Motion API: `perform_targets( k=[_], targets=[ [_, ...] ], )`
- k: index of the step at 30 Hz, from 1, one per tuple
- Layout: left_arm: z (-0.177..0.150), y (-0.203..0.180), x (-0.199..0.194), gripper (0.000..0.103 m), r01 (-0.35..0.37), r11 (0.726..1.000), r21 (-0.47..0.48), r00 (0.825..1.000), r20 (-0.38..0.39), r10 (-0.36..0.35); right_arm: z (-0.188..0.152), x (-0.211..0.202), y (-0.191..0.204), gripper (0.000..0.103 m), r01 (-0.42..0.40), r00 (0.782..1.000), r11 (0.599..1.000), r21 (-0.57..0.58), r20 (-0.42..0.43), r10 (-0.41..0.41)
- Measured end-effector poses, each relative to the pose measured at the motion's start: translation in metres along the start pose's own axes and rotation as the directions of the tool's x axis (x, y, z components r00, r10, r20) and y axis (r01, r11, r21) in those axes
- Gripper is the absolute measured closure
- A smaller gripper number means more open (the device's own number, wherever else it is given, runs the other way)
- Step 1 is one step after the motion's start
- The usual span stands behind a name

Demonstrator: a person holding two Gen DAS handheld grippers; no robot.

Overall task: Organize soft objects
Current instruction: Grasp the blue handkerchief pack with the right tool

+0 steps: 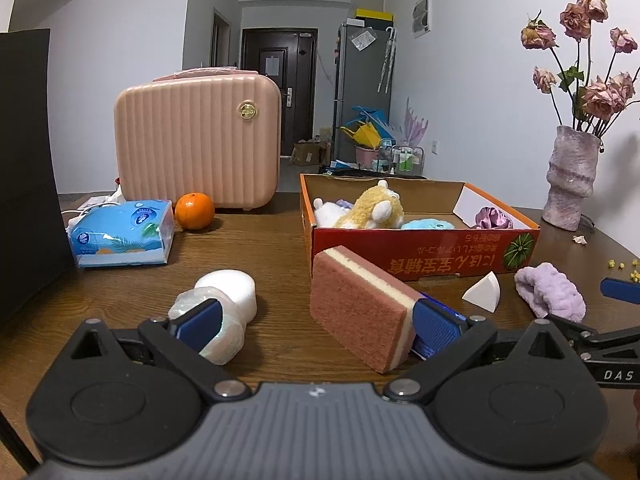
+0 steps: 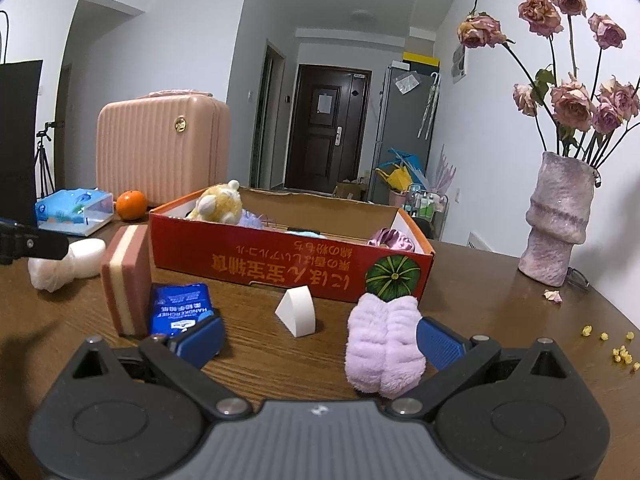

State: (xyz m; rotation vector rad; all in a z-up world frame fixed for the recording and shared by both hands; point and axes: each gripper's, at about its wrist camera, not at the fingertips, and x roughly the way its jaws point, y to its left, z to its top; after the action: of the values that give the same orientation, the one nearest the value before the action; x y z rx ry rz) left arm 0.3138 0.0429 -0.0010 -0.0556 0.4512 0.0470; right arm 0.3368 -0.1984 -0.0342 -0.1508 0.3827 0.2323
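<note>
A red cardboard box [image 1: 420, 250] [image 2: 288, 264] holds a yellow plush toy [image 1: 376, 206] [image 2: 218, 202], a blue soft item [image 1: 426, 225] and a purple scrunchie [image 1: 493, 218] [image 2: 390, 238]. My left gripper [image 1: 316, 324] is open; a pink sponge [image 1: 360, 308] [image 2: 126, 280] stands against its right finger, and a white puff in a wrapper [image 1: 218, 312] [image 2: 60, 266] lies by its left finger. My right gripper [image 2: 320, 338] is open; a lilac fluffy cloth [image 2: 384, 344] [image 1: 550, 294] lies beside its right finger. A white wedge sponge [image 2: 298, 312] [image 1: 484, 292] stands between them.
A pink case [image 1: 198, 140], an orange [image 1: 194, 211] and a tissue pack [image 1: 124, 232] stand at the back left. A blue tissue packet [image 2: 180, 308] lies by the sponge. A vase of dried roses [image 2: 558, 216] stands at the right, with yellow bits [image 2: 620, 352] nearby.
</note>
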Motion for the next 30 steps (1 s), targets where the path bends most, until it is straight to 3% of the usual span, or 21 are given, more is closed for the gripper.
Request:
perform_targets(
  k=[19,30],
  targets=[
    [0.0,0.023,0.005,0.0,-0.012,1.0,-0.014,1.0,-0.024,0.012,0.008,0.046,0.052,0.0,-0.129,0.986,0.991,-0.029,-0.109,0.125],
    [0.001,0.037,0.009,0.0,-0.017,0.999,-0.043,0.999,-0.037,0.015,0.017,0.087,0.076,0.016,-0.162,0.97,0.985,-0.055,-0.195,0.149]
  ],
)
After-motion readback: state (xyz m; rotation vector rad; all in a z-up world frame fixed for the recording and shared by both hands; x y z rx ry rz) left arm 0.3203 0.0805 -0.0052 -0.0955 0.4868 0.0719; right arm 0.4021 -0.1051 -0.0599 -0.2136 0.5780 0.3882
